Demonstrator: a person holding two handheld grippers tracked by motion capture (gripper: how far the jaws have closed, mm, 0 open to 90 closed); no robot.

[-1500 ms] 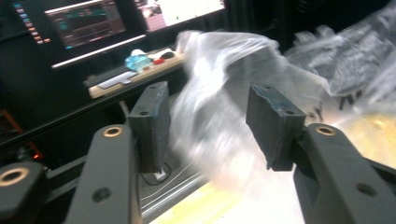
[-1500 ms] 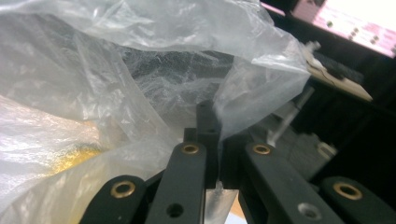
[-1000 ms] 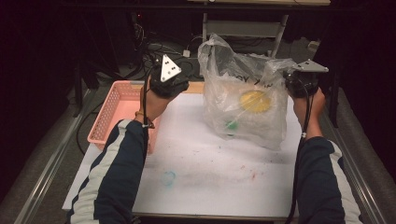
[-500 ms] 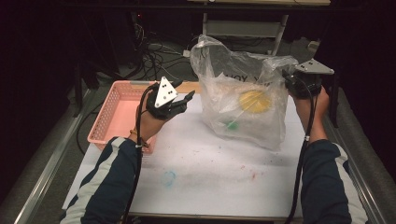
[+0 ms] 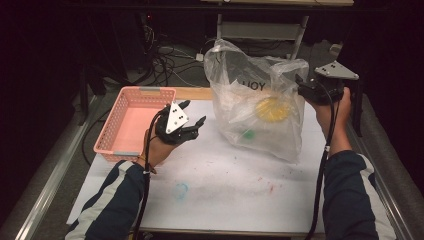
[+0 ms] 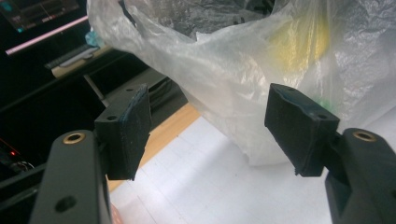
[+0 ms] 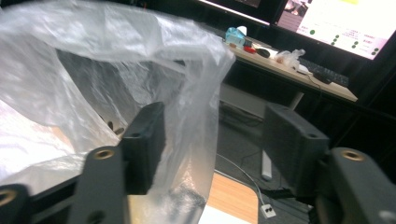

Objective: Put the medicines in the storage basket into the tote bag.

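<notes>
A clear plastic bag [image 5: 260, 115] stands on the white table top [image 5: 225, 190], with a yellow thing [image 5: 272, 109] and a small green thing [image 5: 247, 134] inside. My left gripper [image 5: 195, 113] hovers left of the bag, a short gap from it. Its jaws have just been opening and hold nothing. In the left gripper view the bag [image 6: 224, 60] lies beyond the left gripper [image 6: 217, 128]. My right gripper [image 5: 301, 86] sits at the bag's upper right rim. Its jaws have just been opening, and the bag's rim [image 7: 201, 93] hangs loose between the right gripper's [image 7: 217, 140] pads, against one of them.
An empty pink basket [image 5: 120, 147] sits at the table's left side, just behind the left hand. Cables and a metal stand [image 5: 260, 30] lie in the dark beyond the far edge. Faint colour smudges [image 5: 181, 190] mark the white table top near the front.
The left hand has come down and toward the person, away from the bag's top left. The right hand has stayed at the bag's right rim.
</notes>
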